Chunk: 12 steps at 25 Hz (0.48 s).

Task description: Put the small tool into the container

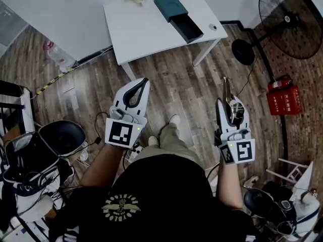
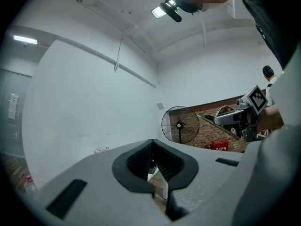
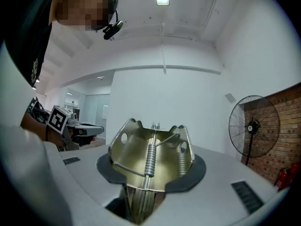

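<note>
The right gripper point(image 1: 229, 105), at lower right of the head view, is clamped on the brass, spring-loaded small tool point(image 3: 150, 157); the left gripper point(image 1: 144, 81) has its jaws closed together, holding nothing; the dark container point(image 1: 177, 15) sits on the white table point(image 1: 141, 32) at upper centre, well apart from both.

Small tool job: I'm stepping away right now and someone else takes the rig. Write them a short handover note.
Left gripper: shut, nothing in it, held level over the floor.
Right gripper: shut on the tool, a brass-coloured metal piece with springs.
Container: dark box on the white table ahead, well away from both grippers; its drawer looks pulled out.
Done: the tool is in hand.
Left: step up to the table, bring the tool over the drawer, set it in and let go.
</note>
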Tool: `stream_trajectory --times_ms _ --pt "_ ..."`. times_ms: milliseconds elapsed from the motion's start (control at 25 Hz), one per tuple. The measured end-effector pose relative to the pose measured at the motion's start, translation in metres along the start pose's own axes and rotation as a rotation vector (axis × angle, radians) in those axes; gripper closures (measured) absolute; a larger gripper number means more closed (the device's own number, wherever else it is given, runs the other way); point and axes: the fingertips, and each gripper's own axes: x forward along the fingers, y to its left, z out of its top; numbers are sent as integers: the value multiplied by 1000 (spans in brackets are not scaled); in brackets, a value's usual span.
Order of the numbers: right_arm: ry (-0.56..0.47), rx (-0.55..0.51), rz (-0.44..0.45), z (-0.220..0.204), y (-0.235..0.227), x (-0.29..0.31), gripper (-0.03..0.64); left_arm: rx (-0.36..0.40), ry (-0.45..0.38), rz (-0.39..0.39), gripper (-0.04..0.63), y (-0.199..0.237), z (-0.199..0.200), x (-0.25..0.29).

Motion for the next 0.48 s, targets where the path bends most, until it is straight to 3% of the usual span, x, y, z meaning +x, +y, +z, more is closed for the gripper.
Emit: stream_trajectory --times_ms 480 --pt "28 44 81 -16 -21 47 453 -5 40 26 589 16 -13 44"
